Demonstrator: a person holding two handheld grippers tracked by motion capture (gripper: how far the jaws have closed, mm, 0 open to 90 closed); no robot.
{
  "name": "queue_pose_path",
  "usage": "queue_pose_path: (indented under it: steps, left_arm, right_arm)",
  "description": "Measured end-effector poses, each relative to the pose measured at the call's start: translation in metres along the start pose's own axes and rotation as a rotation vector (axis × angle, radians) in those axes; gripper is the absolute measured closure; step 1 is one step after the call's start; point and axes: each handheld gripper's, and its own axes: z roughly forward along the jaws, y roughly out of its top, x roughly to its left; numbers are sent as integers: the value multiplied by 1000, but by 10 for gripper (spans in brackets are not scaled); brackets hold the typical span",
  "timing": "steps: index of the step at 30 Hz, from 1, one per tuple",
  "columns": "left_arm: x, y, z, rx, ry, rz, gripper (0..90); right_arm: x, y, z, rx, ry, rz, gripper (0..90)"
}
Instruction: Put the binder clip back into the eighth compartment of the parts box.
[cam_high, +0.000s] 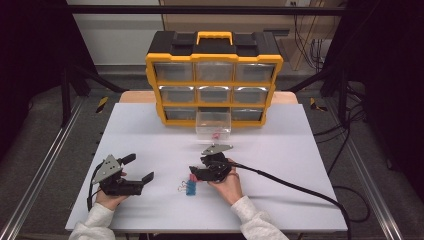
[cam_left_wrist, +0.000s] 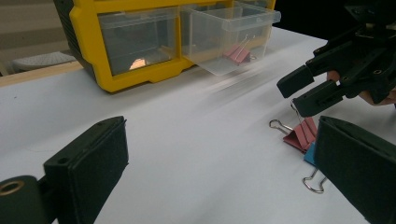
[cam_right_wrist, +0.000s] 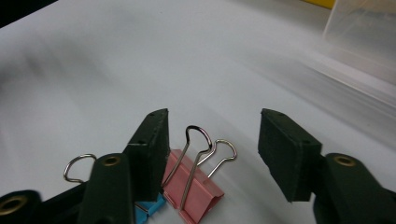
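Left gripper (cam_high: 136, 169): held in the person's left hand (cam_high: 111, 196) at the near left of the white table (cam_high: 150, 140); jaws spread wide with nothing between them; in its own view both jaws are cut off by the frame edge.
Right gripper (cam_high: 194, 171): jaws parted on either side of the pink binder clip (cam_right_wrist: 191, 189), not closed on it; one jaw stands just beside the clip's raised wire handle, touching or not I cannot tell.
Blue binder clip (cam_right_wrist: 148, 207): lies against the pink one; mostly hidden behind the jaw in the right gripper view.
Organiser (cam_high: 214, 75): yellow and black, at the far edge; drawer contents hard to make out.
Open drawer (cam_high: 213, 125): clear, pulled out from the bottom row; a small pink clip (cam_left_wrist: 237, 52) lies inside, blurred.
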Motion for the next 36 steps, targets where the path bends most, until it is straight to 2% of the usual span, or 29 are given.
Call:
queue_pose_path:
  steps: [4, 13, 14, 21, 33, 36]
  left_arm:
    - [0, 0, 0, 1, 0, 1, 27]
    - [0, 0, 0, 1, -1, 0, 28]
    - [0, 0, 0, 0, 0, 0, 27]
    - [0, 0, 0, 1, -1, -1, 27]
    - [0, 0, 0, 1, -2, 0, 28]
    - [0, 0, 0, -2, -2, -5, 28]
  right_arm:
    - [-1, 0, 2, 18, 25, 15, 567]
    - [-2, -1, 4, 45, 61, 45, 700]
    - [-2, -1, 4, 45, 73, 45, 742]
    - [-3, 0, 3, 50, 80, 51, 769]
    - [0, 5, -5, 37, 123, 49, 879]
    - [0, 6, -7, 37, 114, 42, 888]
